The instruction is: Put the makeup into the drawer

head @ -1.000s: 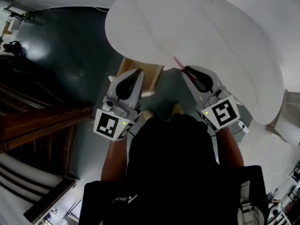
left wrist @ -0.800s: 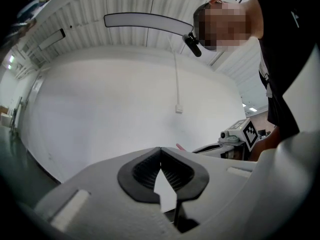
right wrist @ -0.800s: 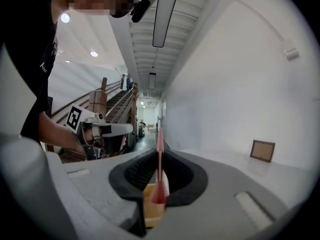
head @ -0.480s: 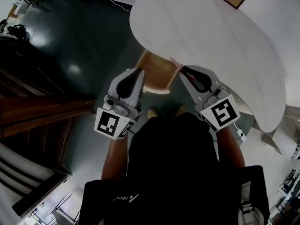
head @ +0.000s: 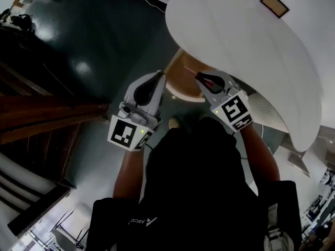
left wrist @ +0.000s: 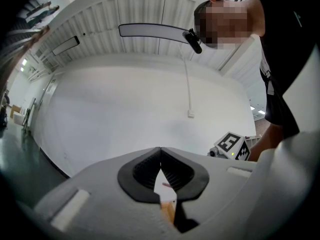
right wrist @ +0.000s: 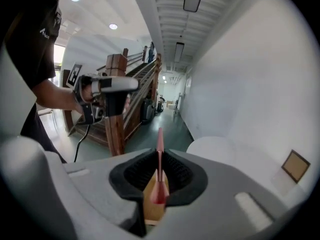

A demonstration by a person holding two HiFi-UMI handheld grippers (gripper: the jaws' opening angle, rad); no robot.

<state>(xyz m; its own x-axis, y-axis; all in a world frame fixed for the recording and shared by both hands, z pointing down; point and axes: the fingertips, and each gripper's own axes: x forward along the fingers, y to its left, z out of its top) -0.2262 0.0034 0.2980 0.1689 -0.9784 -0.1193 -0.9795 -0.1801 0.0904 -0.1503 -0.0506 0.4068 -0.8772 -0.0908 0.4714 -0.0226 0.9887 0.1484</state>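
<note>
Right gripper (right wrist: 159,159) clamps pink makeup stick (right wrist: 159,139) — plain in its own view; head view sets it over drawer (head: 183,73). Left gripper (left wrist: 160,151) closed, empty.

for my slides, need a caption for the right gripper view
Right gripper shut on a pink makeup stick, white table ahead at right.

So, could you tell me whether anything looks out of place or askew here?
Nothing stands out. The wooden drawer stands open under the white table, and the right gripper holds the pink makeup stick straight between its jaws; no spill or damage shows.
</note>
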